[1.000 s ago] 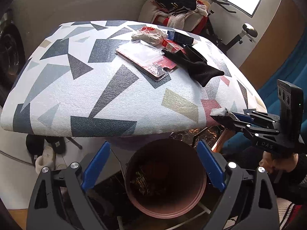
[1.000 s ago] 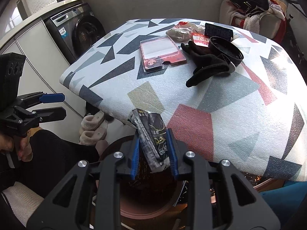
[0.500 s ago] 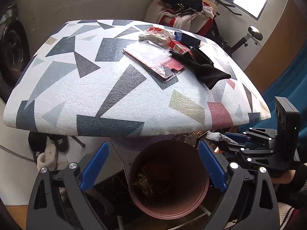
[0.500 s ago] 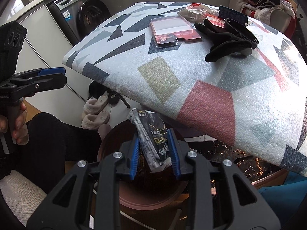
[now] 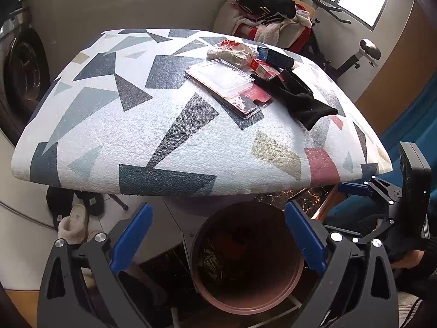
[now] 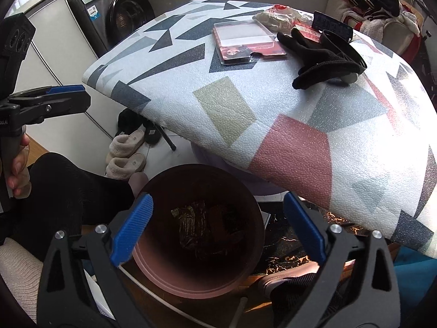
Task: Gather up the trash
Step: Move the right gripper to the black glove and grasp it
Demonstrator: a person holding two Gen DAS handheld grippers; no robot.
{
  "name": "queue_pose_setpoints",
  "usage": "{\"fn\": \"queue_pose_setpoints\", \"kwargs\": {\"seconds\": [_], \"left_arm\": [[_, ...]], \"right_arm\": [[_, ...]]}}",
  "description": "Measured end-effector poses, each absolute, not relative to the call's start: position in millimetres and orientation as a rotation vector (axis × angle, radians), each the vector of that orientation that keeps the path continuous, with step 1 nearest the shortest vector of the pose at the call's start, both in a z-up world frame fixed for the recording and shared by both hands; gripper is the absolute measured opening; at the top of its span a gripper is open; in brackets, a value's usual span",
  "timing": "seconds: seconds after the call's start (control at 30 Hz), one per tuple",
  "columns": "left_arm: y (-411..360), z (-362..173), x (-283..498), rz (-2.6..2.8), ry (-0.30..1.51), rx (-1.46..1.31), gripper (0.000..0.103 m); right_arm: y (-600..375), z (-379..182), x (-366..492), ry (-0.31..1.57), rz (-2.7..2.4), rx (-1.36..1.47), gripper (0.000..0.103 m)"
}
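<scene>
Bin (image 6: 202,281): 1 dark wrapper (image 6: 196,227) inside. Right gripper (image 6: 218,229) and left gripper (image 5: 218,235): jaws wide apart, empty. Remaining on table (image 5: 164,142) (uncollected): blister pack (image 5: 226,87), crumpled bag (image 5: 232,53).

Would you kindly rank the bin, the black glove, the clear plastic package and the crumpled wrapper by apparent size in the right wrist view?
Largest to smallest, as they look:
1. bin, though it is nearest the camera, which inflates it
2. black glove and clear plastic package, too alike to rank
3. crumpled wrapper, farthest away
</scene>
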State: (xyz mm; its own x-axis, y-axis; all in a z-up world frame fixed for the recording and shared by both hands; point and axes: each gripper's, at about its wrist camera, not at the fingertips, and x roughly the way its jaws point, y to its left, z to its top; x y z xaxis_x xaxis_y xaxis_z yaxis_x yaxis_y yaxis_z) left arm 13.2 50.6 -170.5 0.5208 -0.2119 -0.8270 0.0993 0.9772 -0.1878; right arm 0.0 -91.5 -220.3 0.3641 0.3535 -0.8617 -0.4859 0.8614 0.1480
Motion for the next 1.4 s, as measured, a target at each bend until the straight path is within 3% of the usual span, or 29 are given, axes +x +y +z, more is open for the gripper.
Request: {"fn": "queue_pose_setpoints", "kwargs": {"seconds": [0.5, 1.07, 1.4], "left_arm": [[44, -157, 5, -0.113, 0.857, 0.045, 0.097], [64, -173, 5, -0.105, 0.893, -0.146, 0.097], [80, -190, 11, -0.052, 0.957, -0.227, 0.097]], "right_arm": [[-112, -202, 14, 1.0, 0.465, -0.143, 0.097], [-167, -191, 55, 0.968, 0.274, 0.0, 0.097], [-176, -175, 88, 0.843, 0.282, 0.105, 0.098]]}}
